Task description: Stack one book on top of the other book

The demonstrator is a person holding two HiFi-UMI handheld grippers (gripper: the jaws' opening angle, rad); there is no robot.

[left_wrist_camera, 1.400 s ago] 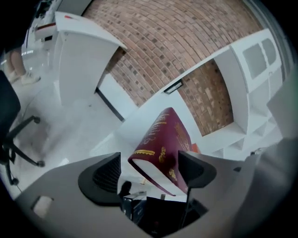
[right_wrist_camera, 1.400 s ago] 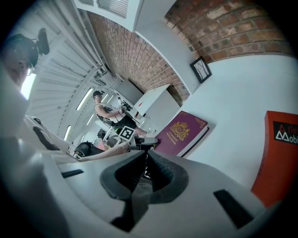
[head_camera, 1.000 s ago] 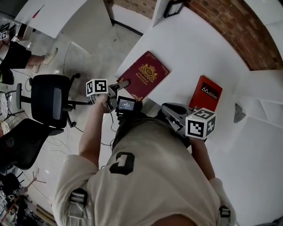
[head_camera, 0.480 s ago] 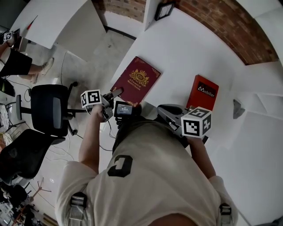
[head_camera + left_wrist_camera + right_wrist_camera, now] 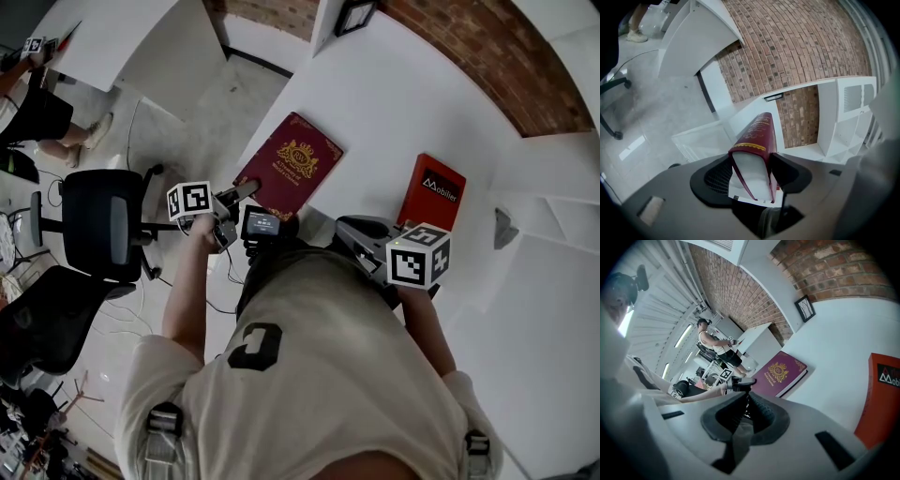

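While our left gripper [image 5: 753, 169], jaws just closing, pinches the maroon book [image 5: 298, 161] by its near corner at the left edge of the table [image 5: 394, 98] (a thin bite), we fear sagging or slipping before it reaches the red book [image 5: 433, 192] on the right; right gripper [image 5: 747, 414] jaws together, empty.

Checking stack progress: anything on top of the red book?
Nothing: the red book lies bare on the white table; the maroon book sits apart, left of it. Its underside is covered.
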